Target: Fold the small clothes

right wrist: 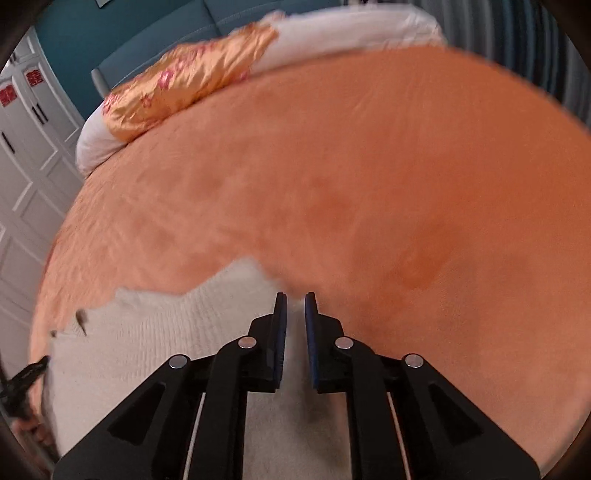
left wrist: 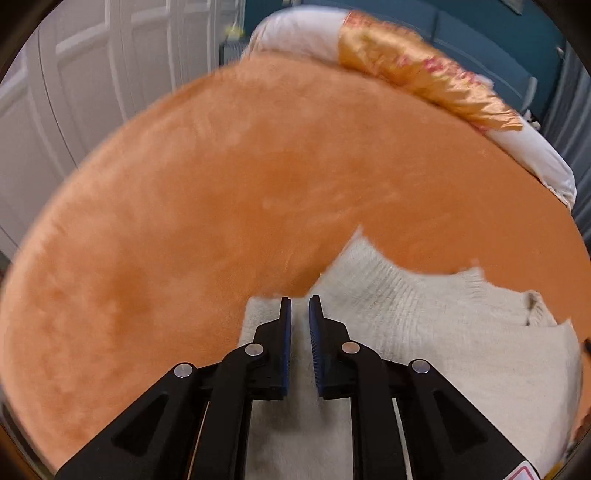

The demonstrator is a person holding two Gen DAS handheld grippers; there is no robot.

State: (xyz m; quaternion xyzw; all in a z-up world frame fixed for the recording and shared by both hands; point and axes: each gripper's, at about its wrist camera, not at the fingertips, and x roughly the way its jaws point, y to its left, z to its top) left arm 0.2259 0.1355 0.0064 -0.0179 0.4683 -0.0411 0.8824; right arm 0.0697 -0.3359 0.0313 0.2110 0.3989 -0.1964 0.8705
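Note:
A cream knit sweater lies on an orange plush bedspread. In the left wrist view my left gripper hovers over the sweater's left part, jaws nearly together with a narrow gap, nothing seen between them. In the right wrist view the same sweater spreads to the left, and my right gripper is over its right edge, jaws also narrowly apart. The left gripper's tip shows at the far left of the right wrist view. Both views are motion-blurred.
The orange bedspread covers a bed. White pillows and a gold floral cloth lie at the head; they also show in the right wrist view. White closet doors stand at the left. A teal headboard is behind.

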